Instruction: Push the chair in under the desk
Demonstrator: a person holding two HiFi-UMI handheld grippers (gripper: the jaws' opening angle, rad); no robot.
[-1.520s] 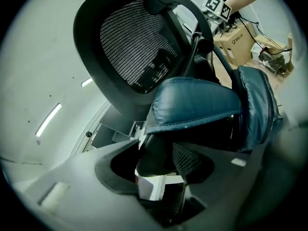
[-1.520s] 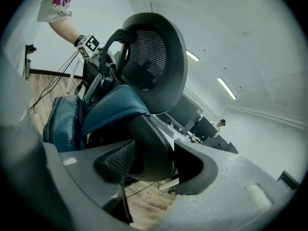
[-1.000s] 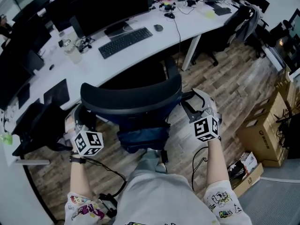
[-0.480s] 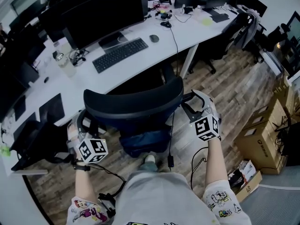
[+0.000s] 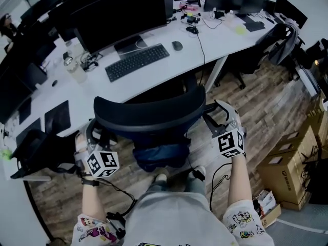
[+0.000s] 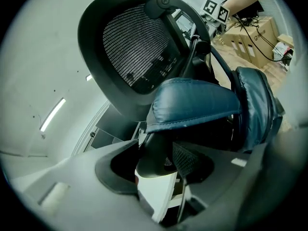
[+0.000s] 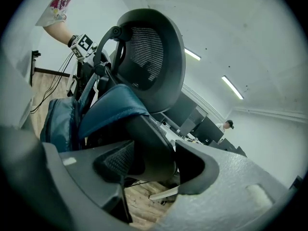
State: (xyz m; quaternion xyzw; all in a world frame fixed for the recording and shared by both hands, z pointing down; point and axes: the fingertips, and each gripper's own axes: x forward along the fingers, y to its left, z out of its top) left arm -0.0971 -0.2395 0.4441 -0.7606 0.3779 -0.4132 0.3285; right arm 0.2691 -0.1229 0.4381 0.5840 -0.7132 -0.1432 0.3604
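Observation:
A black mesh-backed office chair (image 5: 148, 114) stands in front of the white desk (image 5: 154, 73), its back close to the desk's edge and a blue cushion (image 5: 156, 155) on its seat. My left gripper (image 5: 91, 135) is closed around the chair's left armrest (image 6: 159, 148), which fills the gap between its jaws (image 6: 156, 170). On the other side, my right gripper (image 5: 216, 116) grips the right armrest (image 7: 144, 134), the dark bar wedged between both pads (image 7: 154, 165). The chair's base and wheels are hidden.
A keyboard (image 5: 137, 60), a mouse (image 5: 177, 45) and a large monitor (image 5: 123, 9) are on the desk. Another black chair (image 5: 36, 147) stands at the left, one more (image 5: 279, 37) at the far right. Cardboard boxes (image 5: 292, 163) sit on the wooden floor at right.
The chair and both grippers have moved forward toward the desk; the backrest now sits nearer the desk's edge. Both grips on the armrests are unchanged.

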